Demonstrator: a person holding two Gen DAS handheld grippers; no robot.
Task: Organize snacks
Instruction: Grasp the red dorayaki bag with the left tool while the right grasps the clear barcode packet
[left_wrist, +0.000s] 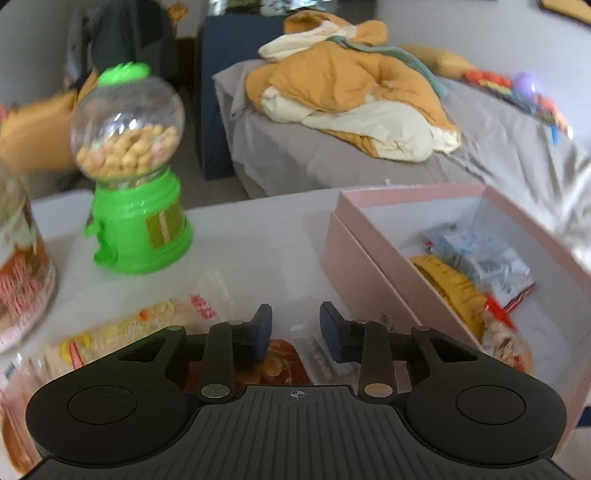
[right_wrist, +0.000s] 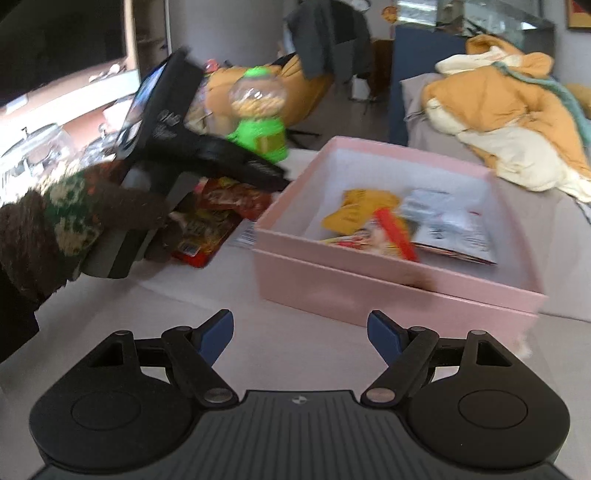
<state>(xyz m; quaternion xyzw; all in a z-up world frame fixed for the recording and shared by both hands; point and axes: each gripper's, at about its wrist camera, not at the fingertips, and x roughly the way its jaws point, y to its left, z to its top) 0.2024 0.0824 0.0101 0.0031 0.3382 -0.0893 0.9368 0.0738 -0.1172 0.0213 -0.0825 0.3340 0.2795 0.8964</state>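
A pink box (left_wrist: 369, 240) stands open on the white table and holds a yellow packet (left_wrist: 454, 288) and a pale blue packet (left_wrist: 480, 254). My left gripper (left_wrist: 295, 325) hangs low over loose snacks left of the box: a red-brown packet (left_wrist: 280, 363) and a clear noodle packet (left_wrist: 155, 321). Its jaws stand narrowly apart, and table shows between the tips. In the right wrist view the left gripper (right_wrist: 279, 179) reaches over the red packets (right_wrist: 229, 199). My right gripper (right_wrist: 301, 332) is open and holds nothing, in front of the pink box (right_wrist: 369, 291).
A green candy dispenser (left_wrist: 136, 166) with a clear globe stands at the table's back left, and a jar (left_wrist: 22, 266) at the far left. A bed with an orange quilt (left_wrist: 351, 92) lies beyond the table. A person's patterned sleeve (right_wrist: 55, 221) holds the left gripper.
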